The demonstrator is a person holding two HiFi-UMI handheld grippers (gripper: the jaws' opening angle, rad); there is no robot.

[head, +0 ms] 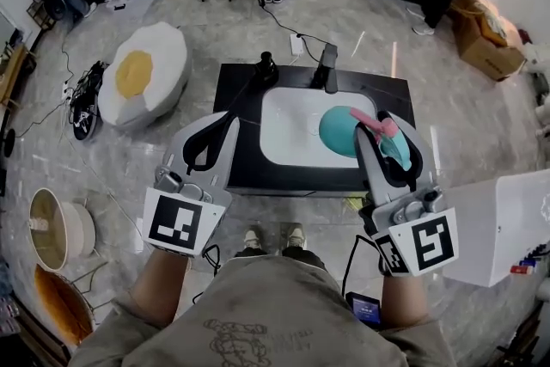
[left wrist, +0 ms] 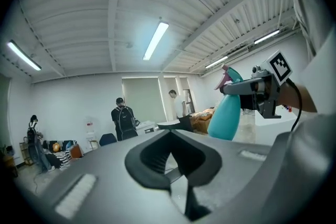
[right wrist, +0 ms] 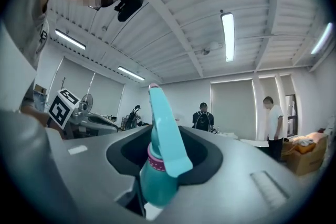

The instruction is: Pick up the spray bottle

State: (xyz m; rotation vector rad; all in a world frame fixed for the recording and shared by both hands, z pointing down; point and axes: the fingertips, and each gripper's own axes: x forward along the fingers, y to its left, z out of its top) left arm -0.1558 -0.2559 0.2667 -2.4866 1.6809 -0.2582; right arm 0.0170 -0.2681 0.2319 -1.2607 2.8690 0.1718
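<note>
The spray bottle (head: 345, 131) is teal with a pink collar and a teal trigger. It hangs lifted over the white basin (head: 288, 129), and my right gripper (head: 383, 138) is shut on its neck. In the right gripper view the spray bottle (right wrist: 159, 176) sits between the jaws with its trigger sticking up. From the left gripper view the spray bottle (left wrist: 227, 115) hangs below the right gripper (left wrist: 257, 93). My left gripper (head: 215, 133) is held over the counter's left edge, shut with nothing in it. Both gripper cameras look up at the ceiling.
The basin is set in a black counter (head: 236, 90) with a dark faucet (head: 326, 67) at the back. A white box (head: 498, 228) stands at the right. An egg-shaped cushion (head: 146, 73) lies on the floor at the left. Two people (right wrist: 203, 115) stand far off.
</note>
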